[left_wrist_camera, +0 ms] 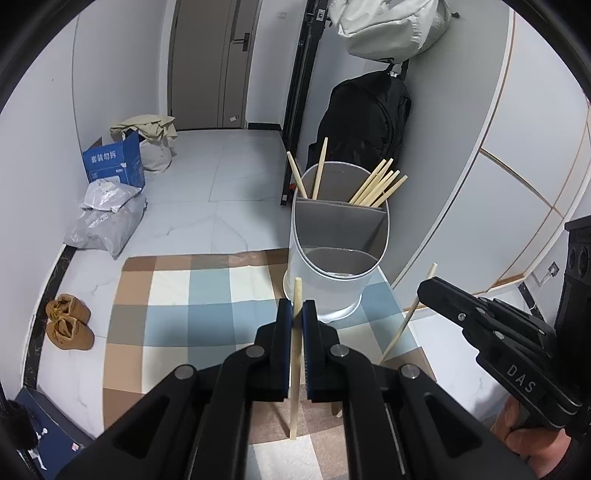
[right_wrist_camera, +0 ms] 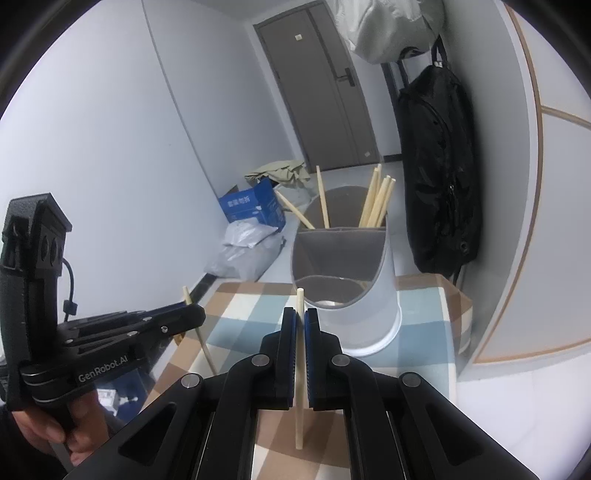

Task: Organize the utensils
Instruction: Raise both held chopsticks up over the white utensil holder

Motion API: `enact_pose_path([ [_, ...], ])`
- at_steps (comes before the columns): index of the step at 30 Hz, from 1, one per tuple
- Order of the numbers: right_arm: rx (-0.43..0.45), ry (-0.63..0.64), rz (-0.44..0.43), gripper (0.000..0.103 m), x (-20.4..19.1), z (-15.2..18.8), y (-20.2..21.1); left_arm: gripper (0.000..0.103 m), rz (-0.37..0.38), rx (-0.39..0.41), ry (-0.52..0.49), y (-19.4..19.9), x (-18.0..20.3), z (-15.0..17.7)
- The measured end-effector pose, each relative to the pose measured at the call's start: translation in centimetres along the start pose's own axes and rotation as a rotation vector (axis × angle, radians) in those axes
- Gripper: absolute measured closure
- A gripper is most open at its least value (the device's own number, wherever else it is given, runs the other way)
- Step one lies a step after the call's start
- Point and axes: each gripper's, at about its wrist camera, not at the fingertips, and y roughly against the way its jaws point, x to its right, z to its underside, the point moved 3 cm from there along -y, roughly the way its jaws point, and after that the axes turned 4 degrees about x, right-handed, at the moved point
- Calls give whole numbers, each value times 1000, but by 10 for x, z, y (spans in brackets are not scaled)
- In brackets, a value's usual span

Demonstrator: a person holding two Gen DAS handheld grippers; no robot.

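My left gripper (left_wrist_camera: pixel 297 308) is shut on an upright wooden chopstick (left_wrist_camera: pixel 297 290) above the checked mat (left_wrist_camera: pixel 184 314). Just beyond it stands a white utensil holder (left_wrist_camera: pixel 325 291) with grey dividers. Its near compartment looks empty. The back compartments hold two chopsticks (left_wrist_camera: pixel 318 170) on the left and several chopsticks (left_wrist_camera: pixel 380 184) on the right. My right gripper (right_wrist_camera: pixel 300 314) is shut on another chopstick (right_wrist_camera: pixel 298 424), just short of the holder (right_wrist_camera: pixel 373 306). Each view shows the other gripper from the side: the right gripper (left_wrist_camera: pixel 426 290) with its stick (left_wrist_camera: pixel 406 321), the left gripper (right_wrist_camera: pixel 197 314) with its stick (right_wrist_camera: pixel 205 347).
A black backpack (left_wrist_camera: pixel 369 118) hangs behind the holder under a white bag (left_wrist_camera: pixel 388 26). On the floor to the left are a blue box (left_wrist_camera: pixel 114 162), grey plastic bags (left_wrist_camera: pixel 103 221) and brown shoes (left_wrist_camera: pixel 70 321). A cabinet front (left_wrist_camera: pixel 517 166) curves along the right.
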Motion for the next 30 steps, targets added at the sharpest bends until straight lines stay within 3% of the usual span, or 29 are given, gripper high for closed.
enact_pose_path([
  [12, 40, 33, 2, 99, -8, -41, 18, 102, 38, 51, -35, 19, 10, -42],
  [25, 166, 63, 13, 99, -4, -162, 38, 102, 74, 176, -45, 35, 24, -149],
  [30, 203, 81, 32, 99, -2, -198, 31, 102, 82, 225, -64, 33, 27, -173],
])
